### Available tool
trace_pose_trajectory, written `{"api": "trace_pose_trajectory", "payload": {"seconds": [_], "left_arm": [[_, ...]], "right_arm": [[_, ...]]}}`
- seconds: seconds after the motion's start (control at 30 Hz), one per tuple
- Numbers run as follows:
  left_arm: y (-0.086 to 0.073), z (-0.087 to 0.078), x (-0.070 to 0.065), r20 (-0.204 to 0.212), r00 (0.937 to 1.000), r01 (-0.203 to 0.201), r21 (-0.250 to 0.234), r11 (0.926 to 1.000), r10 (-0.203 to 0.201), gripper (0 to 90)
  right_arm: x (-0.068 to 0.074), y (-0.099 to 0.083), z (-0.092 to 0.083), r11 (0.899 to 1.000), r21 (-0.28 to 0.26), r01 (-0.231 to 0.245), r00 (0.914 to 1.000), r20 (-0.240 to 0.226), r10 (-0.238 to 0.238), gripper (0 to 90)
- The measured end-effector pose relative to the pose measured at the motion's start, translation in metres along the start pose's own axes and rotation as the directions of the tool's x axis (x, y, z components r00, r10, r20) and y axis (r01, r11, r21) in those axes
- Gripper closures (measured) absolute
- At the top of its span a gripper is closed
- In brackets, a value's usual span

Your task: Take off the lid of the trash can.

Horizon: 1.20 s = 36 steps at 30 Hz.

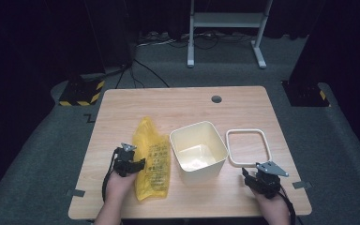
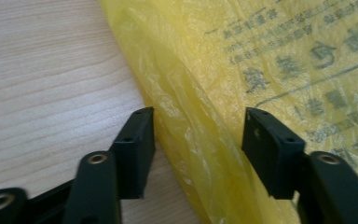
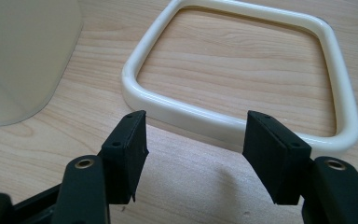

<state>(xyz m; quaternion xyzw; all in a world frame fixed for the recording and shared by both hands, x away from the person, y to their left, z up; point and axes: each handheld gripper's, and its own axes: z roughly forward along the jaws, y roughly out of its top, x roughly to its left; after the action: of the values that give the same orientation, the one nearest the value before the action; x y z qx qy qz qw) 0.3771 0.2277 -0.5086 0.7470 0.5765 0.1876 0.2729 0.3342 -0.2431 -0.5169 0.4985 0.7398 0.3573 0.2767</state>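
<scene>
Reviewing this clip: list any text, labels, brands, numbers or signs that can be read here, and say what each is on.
Yellow plastic bag: dark printed characters and a ruled line beside the left claw, too blurred to read; in the high view the print is too small.
Cream bin: no text visible.
Cream rectangular ring near the right claw: no text visible.

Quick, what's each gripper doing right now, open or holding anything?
Left gripper: open, jaws either side of a fold of the yellow bag, not clamped.
Right gripper: open, holding nothing, just short of the white ring.
</scene>
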Motion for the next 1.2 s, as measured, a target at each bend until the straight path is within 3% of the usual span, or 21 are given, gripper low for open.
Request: {"api": "trace_pose_trajectory", "payload": {"seconds": [0.03, 0.1, 0.33, 0.5, 0.53, 0.6, 0.73, 0.83, 0.97, 1.07, 1.2], "left_arm": [[0.001, 0.000, 0.000, 0.007, 1.0000, 0.004, -0.001, 1.0000, -0.004, 49.4], [0.000, 0.000, -0.003, -0.023, 0.9992, -0.032, 0.002, 0.9995, 0.032, 55.5], [0.000, -0.001, -0.010, 0.015, 0.9981, -0.059, 0.002, 0.9983, 0.059, 82.8], [-0.008, -0.002, -0.012, 0.039, 0.9988, -0.027, -0.052, 0.9983, 0.029, 87.8], [-0.010, -0.004, -0.011, 0.056, 0.9984, 0.001, -0.079, 0.9969, 0.004, 88.0], [-0.014, -0.007, -0.009, 0.077, 0.9969, 0.027, -0.123, 0.9920, -0.017, 88.5], [-0.019, -0.015, -0.008, 0.092, 0.9955, 0.042, -0.195, 0.9799, -0.025, 88.9], [-0.025, -0.023, -0.007, 0.095, 0.9948, 0.062, -0.271, 0.9607, -0.037, 88.9], [-0.031, -0.039, -0.003, 0.113, 0.9904, 0.117, -0.381, 0.9170, -0.080, 88.9], [-0.035, -0.052, 0.000, 0.103, 0.9912, 0.121, -0.454, 0.8828, -0.083, 88.9], [-0.042, -0.060, 0.002, 0.108, 0.9896, 0.137, -0.497, 0.8567, -0.095, 89.0]], "right_arm": [[0.000, 0.000, 0.000, 1.000, 0.000, 0.000, 1.0000, 0.000, 0.000, 39.5], [0.002, -0.001, 0.001, 1.000, 0.003, 0.014, 0.9999, -0.001, -0.014, 39.6], [0.002, -0.003, 0.003, 1.000, 0.014, 0.021, 0.9998, 0.005, -0.021, 39.7], [0.001, -0.003, 0.002, 1.000, 0.016, 0.024, 0.9997, 0.000, -0.024, 39.7], [0.001, -0.004, 0.002, 1.000, 0.015, 0.026, 0.9997, -0.003, -0.026, 39.7], [0.000, -0.004, 0.002, 0.999, 0.021, 0.025, 0.9996, -0.011, -0.025, 39.1], [-0.001, -0.004, 0.001, 1.000, 0.027, 0.017, 0.9993, -0.033, -0.016, 37.4], [-0.002, -0.004, 0.001, 0.999, 0.032, 0.015, 0.9989, -0.046, -0.013, 36.2], [-0.002, -0.005, 0.002, 0.999, 0.049, 0.015, 0.9972, -0.074, -0.011, 36.7], [0.000, -0.004, 0.002, 0.998, 0.059, 0.018, 0.9962, -0.086, -0.013, 36.4], [0.003, -0.004, 0.003, 0.998, 0.065, 0.023, 0.9949, -0.099, -0.017, 35.1]]}}
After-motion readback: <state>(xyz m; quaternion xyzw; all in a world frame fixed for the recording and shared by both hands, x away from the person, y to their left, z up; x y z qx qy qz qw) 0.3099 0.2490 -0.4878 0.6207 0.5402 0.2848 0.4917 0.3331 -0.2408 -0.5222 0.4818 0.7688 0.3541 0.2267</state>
